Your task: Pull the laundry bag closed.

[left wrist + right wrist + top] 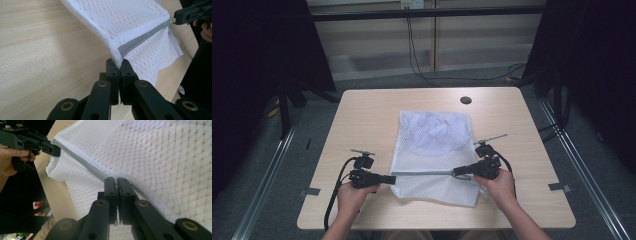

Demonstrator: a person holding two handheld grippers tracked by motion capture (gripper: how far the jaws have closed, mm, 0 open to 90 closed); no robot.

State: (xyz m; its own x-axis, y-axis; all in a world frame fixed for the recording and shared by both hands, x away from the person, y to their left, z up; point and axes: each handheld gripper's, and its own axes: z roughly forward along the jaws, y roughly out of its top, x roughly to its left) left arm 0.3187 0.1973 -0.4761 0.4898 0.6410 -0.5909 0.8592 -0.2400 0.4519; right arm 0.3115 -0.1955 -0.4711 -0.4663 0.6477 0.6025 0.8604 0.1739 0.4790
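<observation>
A white mesh laundry bag lies flat in the middle of the table, and a crumpled pale cloth shows through its far half. A grey zipper runs across the bag near its front end. My left gripper is shut on the bag's left corner, right at the zipper's end. My right gripper is shut on the zipper line towards the bag's right side. The zipper is stretched straight between the two and lifted slightly. What the right jaws pinch is hidden.
The light wooden table has a round cable hole at its far middle. Black curtains hang at both sides, and cables trail on the floor behind. Metal rails run along the floor beside the table.
</observation>
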